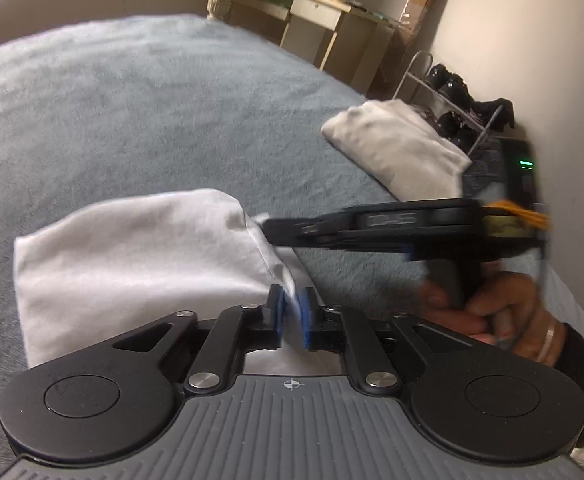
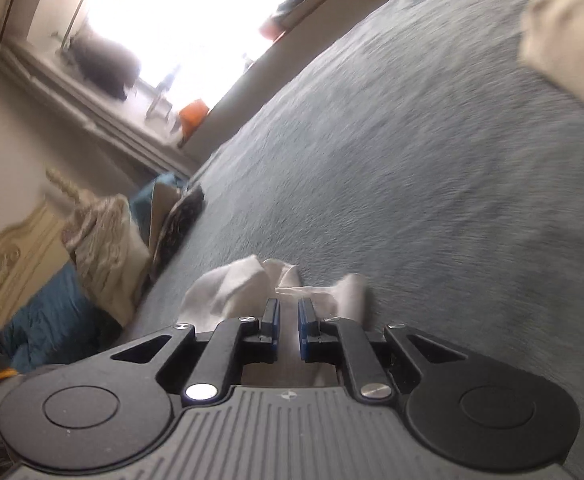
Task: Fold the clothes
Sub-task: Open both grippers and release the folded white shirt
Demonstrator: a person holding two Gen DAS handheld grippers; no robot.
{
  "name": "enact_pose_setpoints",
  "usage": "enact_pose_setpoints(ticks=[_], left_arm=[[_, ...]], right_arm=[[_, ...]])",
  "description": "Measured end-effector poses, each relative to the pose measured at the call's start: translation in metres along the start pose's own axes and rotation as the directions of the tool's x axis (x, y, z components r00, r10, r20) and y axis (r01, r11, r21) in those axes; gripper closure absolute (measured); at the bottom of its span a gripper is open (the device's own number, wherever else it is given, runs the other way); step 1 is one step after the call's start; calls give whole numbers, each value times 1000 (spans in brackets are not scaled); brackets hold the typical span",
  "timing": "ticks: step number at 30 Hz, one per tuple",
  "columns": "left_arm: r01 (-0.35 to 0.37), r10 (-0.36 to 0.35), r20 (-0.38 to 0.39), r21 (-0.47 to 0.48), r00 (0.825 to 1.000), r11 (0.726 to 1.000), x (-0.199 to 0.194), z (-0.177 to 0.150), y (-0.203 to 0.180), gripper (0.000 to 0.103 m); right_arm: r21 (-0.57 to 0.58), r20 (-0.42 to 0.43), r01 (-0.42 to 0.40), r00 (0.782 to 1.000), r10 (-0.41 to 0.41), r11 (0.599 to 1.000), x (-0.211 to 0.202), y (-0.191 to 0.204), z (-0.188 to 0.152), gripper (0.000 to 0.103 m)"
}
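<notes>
Nearest, left gripper point(image 1: 290, 312) pinching the white garment point(image 1: 132, 256) edge on the bed point(image 1: 152, 100); right gripper point(image 2: 288, 320) clenching another fold. Farther off, folded cream garment point(image 1: 395, 144) already lying done; this one seemingly remaining half-folded.

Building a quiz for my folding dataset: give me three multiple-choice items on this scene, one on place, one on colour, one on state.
1. Where lies the cream folded garment? A by the metal shoe rack B on the desk C on the floor
2. Fuzzy blanket's colour? A red B grey-blue C yellow
3. White garment at the left claw is? A hanging B folded over C balled up
A, rack right behind it; B, grey-blue pile; B, doubled layers show.
</notes>
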State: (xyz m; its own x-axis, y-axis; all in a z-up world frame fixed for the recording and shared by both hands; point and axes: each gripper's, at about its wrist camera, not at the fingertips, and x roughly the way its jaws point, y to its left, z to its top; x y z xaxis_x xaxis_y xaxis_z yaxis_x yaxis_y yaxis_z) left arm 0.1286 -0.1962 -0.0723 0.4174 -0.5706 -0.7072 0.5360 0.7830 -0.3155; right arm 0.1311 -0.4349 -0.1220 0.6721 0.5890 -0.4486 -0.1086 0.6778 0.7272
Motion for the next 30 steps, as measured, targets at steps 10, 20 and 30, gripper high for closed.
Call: enact_pose_setpoints(ticks=[10, 20, 30], left_arm=[[-8, 15, 50, -124, 999, 992, -17, 22, 33, 66], [-150, 164, 93, -142, 982, 978, -57, 22, 58, 65], [-203, 203, 17, 187, 979, 961, -16, -11, 25, 65]], right_arm=[[-29, 7, -60, 998, 60, 998, -96, 32, -67, 91], [29, -146, 64, 988, -59, 998, -46, 33, -96, 92], [41, 4, 68, 998, -69, 997, -64, 52, -76, 91]])
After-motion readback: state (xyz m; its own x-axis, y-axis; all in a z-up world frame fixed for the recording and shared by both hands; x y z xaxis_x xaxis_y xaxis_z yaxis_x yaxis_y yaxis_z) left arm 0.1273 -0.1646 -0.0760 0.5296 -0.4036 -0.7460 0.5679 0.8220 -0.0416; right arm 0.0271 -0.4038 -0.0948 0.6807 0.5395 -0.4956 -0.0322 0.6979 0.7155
